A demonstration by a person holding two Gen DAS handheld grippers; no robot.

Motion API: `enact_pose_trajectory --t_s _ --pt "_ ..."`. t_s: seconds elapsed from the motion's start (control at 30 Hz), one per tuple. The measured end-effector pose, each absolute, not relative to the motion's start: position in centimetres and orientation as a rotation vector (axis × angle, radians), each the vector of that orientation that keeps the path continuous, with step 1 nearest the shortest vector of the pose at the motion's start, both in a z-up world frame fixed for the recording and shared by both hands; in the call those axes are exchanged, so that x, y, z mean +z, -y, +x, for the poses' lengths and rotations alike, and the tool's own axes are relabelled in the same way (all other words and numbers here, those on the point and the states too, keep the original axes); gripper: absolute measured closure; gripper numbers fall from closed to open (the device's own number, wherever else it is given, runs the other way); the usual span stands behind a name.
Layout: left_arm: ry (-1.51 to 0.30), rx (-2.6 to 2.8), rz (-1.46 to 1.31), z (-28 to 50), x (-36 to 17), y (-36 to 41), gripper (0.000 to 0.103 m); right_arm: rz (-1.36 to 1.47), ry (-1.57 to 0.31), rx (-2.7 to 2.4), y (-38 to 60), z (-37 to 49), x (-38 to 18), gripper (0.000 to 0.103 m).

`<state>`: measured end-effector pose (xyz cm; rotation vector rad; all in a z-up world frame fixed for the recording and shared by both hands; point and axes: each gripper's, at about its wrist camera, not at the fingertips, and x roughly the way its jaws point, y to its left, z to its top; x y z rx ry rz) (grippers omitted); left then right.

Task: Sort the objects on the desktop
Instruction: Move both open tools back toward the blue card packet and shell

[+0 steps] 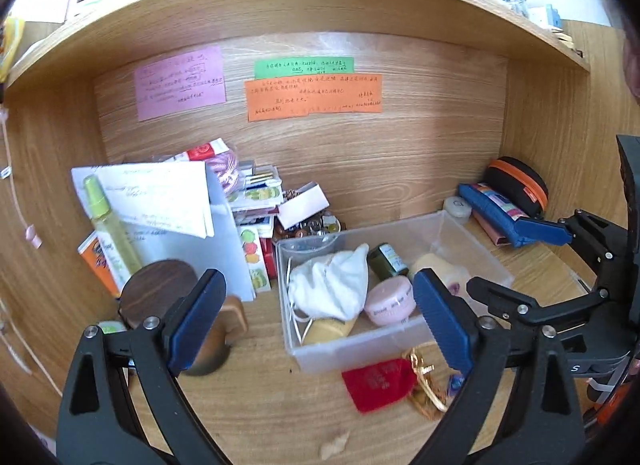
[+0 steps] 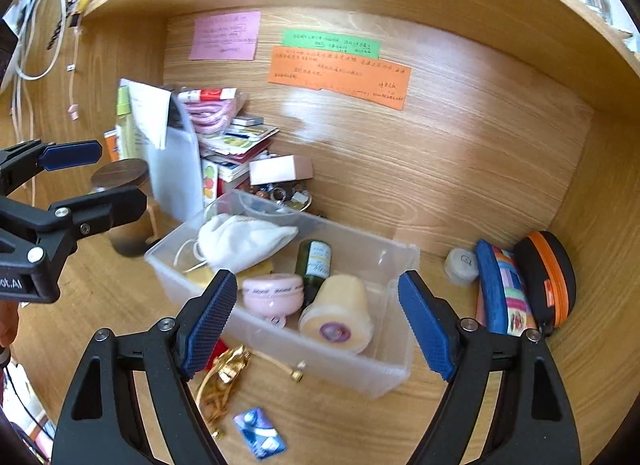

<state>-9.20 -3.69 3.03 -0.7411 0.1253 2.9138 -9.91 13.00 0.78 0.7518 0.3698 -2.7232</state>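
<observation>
Both grippers hover over the desk (image 2: 460, 193), jaws wide apart, nothing held: left gripper (image 1: 320, 323) near bin's front-left corner, right gripper (image 2: 316, 321) at its front wall. Clear bin (image 2: 396, 369) sits mid-desk w/ white mask (image 2: 244, 243), cream jar (image 2: 340, 311), pink tin (image 2: 274, 293), green bottle (image 2: 314, 265). Red pouch (image 1: 378, 383) lies just in front of the bin.

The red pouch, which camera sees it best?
The left wrist view. There the red pouch lies in full view on the desk in front of the clear bin. In the right wrist view only a small red sliver peeks out behind the right gripper's left finger.
</observation>
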Motion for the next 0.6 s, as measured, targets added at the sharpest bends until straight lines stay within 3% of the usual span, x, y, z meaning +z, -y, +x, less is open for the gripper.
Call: enact_pose_trajectory --t_s 0.6 --pt "-0.128 2.758 -1.016 -5.6 -5.7 5.5 0.007 0.937 -0.317 -2.694 -15.6 -5.2 -6.0 0.022"
